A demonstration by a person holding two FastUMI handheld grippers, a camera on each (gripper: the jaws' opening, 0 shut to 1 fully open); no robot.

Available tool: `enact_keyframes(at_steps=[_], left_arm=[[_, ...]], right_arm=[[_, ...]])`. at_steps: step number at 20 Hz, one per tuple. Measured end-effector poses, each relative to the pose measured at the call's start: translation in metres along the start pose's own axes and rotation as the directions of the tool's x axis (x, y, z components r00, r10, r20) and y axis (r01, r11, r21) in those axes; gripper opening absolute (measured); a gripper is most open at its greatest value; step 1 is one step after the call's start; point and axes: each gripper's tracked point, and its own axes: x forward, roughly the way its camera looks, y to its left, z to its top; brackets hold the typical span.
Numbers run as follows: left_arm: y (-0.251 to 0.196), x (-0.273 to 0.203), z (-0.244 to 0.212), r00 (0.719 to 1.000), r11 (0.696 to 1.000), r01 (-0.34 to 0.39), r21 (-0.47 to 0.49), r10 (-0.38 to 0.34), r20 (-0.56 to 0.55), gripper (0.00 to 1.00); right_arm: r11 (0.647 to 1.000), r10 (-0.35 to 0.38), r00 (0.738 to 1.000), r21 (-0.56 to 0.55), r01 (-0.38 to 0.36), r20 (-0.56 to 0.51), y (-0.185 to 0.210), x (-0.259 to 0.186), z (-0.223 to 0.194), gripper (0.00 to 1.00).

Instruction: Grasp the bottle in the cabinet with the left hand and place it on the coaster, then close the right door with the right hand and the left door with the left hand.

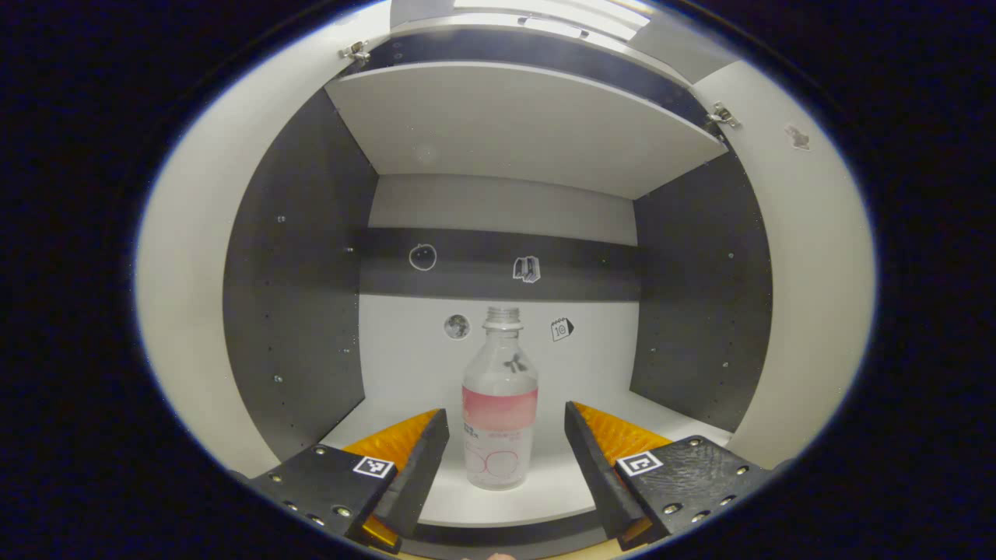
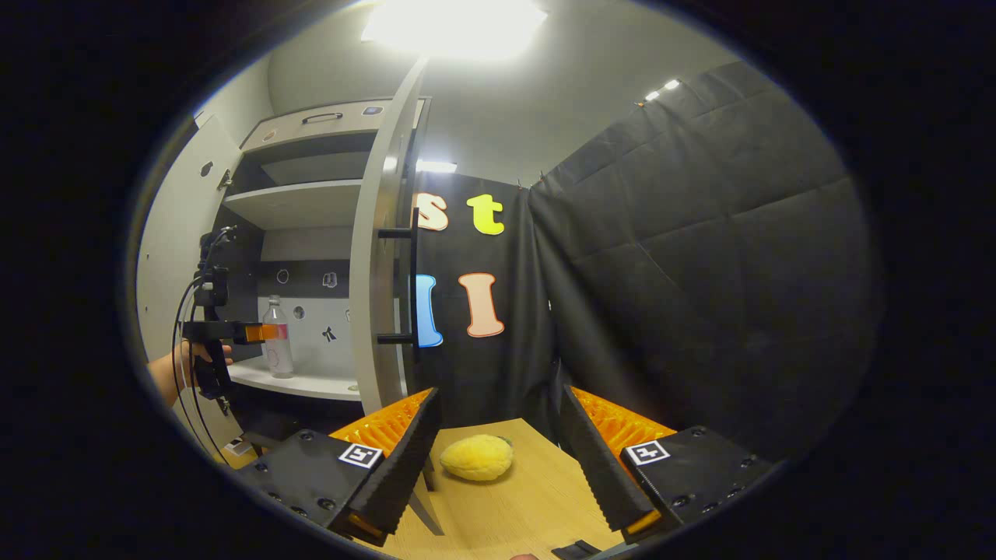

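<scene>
My left claw (image 1: 506, 435) gapes wide with the clear plastic bottle with a pink label band (image 1: 499, 412) upright at 12 o'clock just ahead on the white cabinet shelf (image 1: 545, 490), uncaught; right claw (image 2: 494, 447), also wide, hangs over the wooden bench (image 2: 529, 498).

**non-task items in frame**

yellow lemon-like object (image 2: 476, 456) lies on the wooden tabletop (image 2: 513, 505), near its far edge. small stickers (image 1: 527, 269) dot the rear panel, some on the dark band, some on the pale area below it. ceiling light (image 2: 455, 19) glows bright overhead. black quilted cloth (image 2: 700, 272) hangs behind the tabletop.
</scene>
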Motion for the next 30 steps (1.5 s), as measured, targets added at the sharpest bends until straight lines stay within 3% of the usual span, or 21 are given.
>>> enact_keyframes(at_steps=[1, 2, 8, 9, 11, 12, 14, 23, 24, 26, 27, 28, 29, 30], left_arm=[[0.003, 0.006, -0.003, 1.0, 1.0, -0.004, -0.005, 0.003, -0.006, 0.95], [0.006, 0.013, -0.006, 1.0, 1.0, -0.006, -0.008, 0.006, -0.01, 0.88], [0.007, 0.049, -0.027, 0.999, 1.0, 0.013, 0.002, -0.013, -0.052, 0.88], [0.007, 0.053, -0.03, 0.998, 1.0, 0.018, 0.005, -0.017, -0.062, 0.95], [0.005, 0.058, -0.033, 0.997, 1.0, 0.023, 0.018, -0.022, -0.068, 0.95], [0.002, 0.056, -0.03, 0.998, 0.999, 0.03, 0.021, -0.029, -0.063, 0.95], [0.003, 0.055, -0.028, 0.998, 1.0, 0.024, 0.02, -0.023, -0.056, 0.72], [-0.006, -0.006, 0.01, 1.0, 1.0, 0.014, 0.025, -0.015, 0.025, 0.72], [-0.009, -0.015, 0.012, 0.999, 1.0, 0.013, 0.024, -0.014, 0.035, 0.79], [-0.013, -0.033, 0.012, 0.999, 0.999, 0.003, 0.038, -0.004, 0.046, 0.79], [-0.014, -0.041, 0.012, 0.999, 0.999, -0.005, 0.047, 0.003, 0.047, 0.79], [-0.015, -0.051, 0.011, 0.999, 0.998, -0.01, 0.054, 0.007, 0.045, 0.72], [-0.016, -0.06, 0.012, 0.999, 0.998, -0.014, 0.056, 0.012, 0.045, 0.79], [-0.015, -0.072, 0.014, 0.999, 0.998, -0.019, 0.055, 0.016, 0.048, 0.79]], right_arm=[[1.0, -0.006, 1.0, 0.0, 0.006, -0.005, 0.0, 0.0, -0.002, 0.98], [1.0, -0.011, 1.0, -0.002, 0.011, -0.009, 0.001, -0.001, -0.003, 0.98], [0.999, -0.029, 0.999, -0.027, 0.028, -0.024, 0.003, 0.0, -0.009, 0.98], [0.999, -0.028, 0.999, -0.032, 0.027, -0.026, 0.004, -0.001, -0.01, 0.98], [0.999, -0.026, 0.999, -0.043, 0.025, -0.026, 0.008, -0.004, -0.01, 0.98], [0.999, -0.025, 0.999, -0.048, 0.023, -0.026, 0.009, -0.004, -0.01, 0.92], [0.999, -0.015, 1.0, -0.047, 0.014, -0.027, 0.01, -0.005, -0.01, 0.92], [0.998, 0.056, 0.998, 0.0, -0.056, -0.02, 0.007, -0.02, -0.006, 0.92], [0.998, 0.066, 0.998, 0.004, -0.066, -0.016, 0.006, -0.022, -0.005, 0.92], [0.996, 0.092, 0.996, 0.017, -0.092, -0.015, 0.004, -0.027, -0.004, 0.92], [0.994, 0.104, 0.994, 0.024, -0.104, -0.016, 0.002, -0.028, -0.004, 0.97], [0.993, 0.117, 0.993, 0.031, -0.117, -0.016, 0.001, -0.03, -0.004, 0.92], [0.991, 0.129, 0.992, 0.037, -0.128, -0.015, 0.001, -0.033, -0.004, 0.92], [0.989, 0.14, 0.99, 0.041, -0.139, -0.014, 0.0, -0.036, -0.003, 0.92]])
